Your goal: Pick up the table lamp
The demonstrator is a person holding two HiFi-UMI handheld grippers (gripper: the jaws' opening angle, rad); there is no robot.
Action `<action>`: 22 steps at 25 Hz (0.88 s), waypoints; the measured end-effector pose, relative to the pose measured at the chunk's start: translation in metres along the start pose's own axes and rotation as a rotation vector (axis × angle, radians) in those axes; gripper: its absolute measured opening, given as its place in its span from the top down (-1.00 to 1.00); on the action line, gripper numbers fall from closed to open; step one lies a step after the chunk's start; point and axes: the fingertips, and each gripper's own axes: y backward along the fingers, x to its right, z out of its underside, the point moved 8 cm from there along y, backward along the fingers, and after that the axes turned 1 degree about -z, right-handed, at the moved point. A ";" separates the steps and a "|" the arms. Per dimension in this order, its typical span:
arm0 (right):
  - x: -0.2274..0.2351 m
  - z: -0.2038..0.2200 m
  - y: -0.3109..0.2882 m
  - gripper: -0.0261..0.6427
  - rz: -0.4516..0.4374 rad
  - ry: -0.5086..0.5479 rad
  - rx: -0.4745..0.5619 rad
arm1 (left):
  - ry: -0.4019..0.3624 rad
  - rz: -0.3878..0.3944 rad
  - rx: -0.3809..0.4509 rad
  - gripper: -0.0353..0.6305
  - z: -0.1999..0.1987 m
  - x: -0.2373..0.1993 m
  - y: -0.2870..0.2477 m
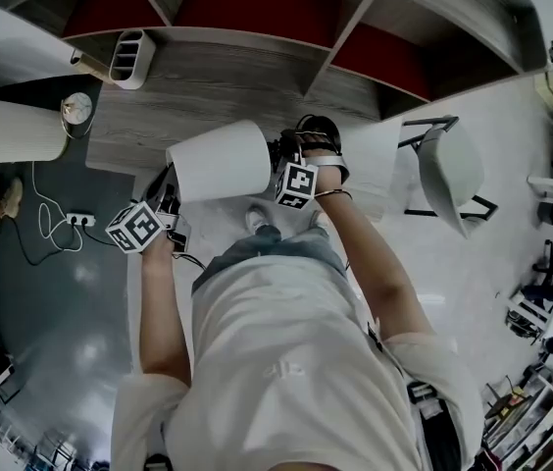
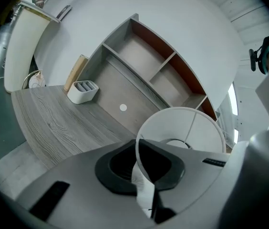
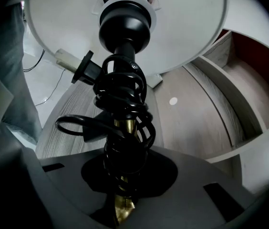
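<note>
1. Your right gripper (image 3: 121, 197) fills the near edge of its own view. Its jaws are clenched on the brass stem (image 3: 123, 209) of the table lamp (image 1: 220, 160), right where the black cord (image 3: 125, 99) is wound round it.
2. From the jaws the stem runs toward 12 o'clock in that view, up to the black socket (image 3: 125, 20) and the underside of the white shade (image 3: 187, 27). The plug (image 3: 86, 69) sticks out at 10 o'clock.
3. Your left gripper (image 2: 146, 187) is clamped on the shade's wall. The rim edge passes straight between the jaws, and the shade's open mouth sits at 1 o'clock of them.
4. In the head view the lamp lies on its side at 12 o'clock of your chest. The left gripper is at its 8 o'clock and the right gripper at its 4 o'clock, both touching it.
5. Progress, my read: the lamp looks clear of the desk (image 2: 53, 123) and carried by both grippers, one on the stem and one on the shade. The pick-up looks essentially done, and what is left is holding it steady. The shade grip looks the weaker of the two, since thin fabric may flex. The lamp's base can't be made out.
6. Going outward in the head view, the desk lies at 12 o'clock beyond the lamp, with the shelf unit (image 1: 257, 13) behind it.
7. A white holder (image 1: 131, 57) stands on the desk at 11 o'clock. A white chair (image 1: 450, 170) is at 2 o'clock and a power strip (image 1: 80, 220) lies on the dark floor (image 1: 51, 322) at 9 o'clock.
</note>
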 end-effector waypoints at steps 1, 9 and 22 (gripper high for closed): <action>0.002 0.006 0.006 0.67 0.005 0.005 -0.014 | -0.001 0.013 0.000 0.80 0.001 0.005 -0.003; 0.021 0.060 0.063 0.67 0.036 0.008 -0.112 | 0.019 0.125 -0.004 0.80 0.018 0.056 -0.026; 0.023 0.142 0.157 0.67 0.072 0.033 -0.216 | 0.081 0.267 -0.009 0.80 0.071 0.133 -0.046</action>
